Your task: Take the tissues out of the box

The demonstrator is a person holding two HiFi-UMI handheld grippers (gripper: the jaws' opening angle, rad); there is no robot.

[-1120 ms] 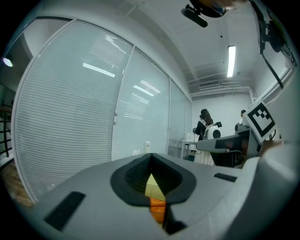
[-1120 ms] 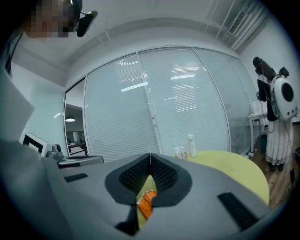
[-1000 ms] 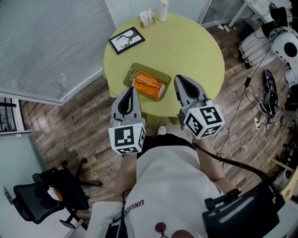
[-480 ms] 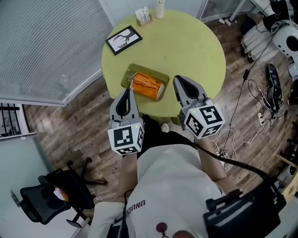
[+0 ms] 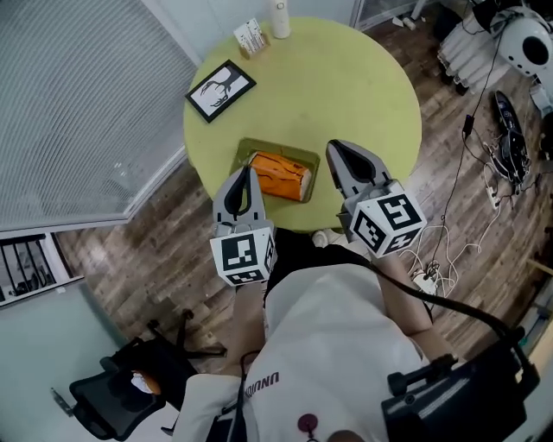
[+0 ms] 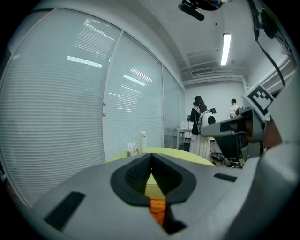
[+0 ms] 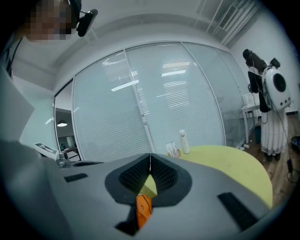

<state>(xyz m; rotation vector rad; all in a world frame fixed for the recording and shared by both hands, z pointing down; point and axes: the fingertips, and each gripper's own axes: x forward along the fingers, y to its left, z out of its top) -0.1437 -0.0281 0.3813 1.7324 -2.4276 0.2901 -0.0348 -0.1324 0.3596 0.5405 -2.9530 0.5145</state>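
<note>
Nearest, lower centre: left gripper (image 5: 249, 173) & right gripper (image 5: 333, 148), fingers closed on nothing, at the round bench's (image 5: 371, 95) near edge. Between them, orange tissue box (image 5: 281, 175) in a green tray (image 5: 244, 151). Beyond, open bench surface centre-right; picture frame (image 5: 220, 90) upper left, bottle (image 5: 280, 19) at far rim.

One table (image 5: 363, 86), one tray (image 5: 259, 144), one orange tissue box (image 5: 281, 175), one framed picture (image 5: 219, 90), one white bottle (image 5: 280, 19), two claws (image 5: 246, 171) (image 5: 333, 148).
</note>
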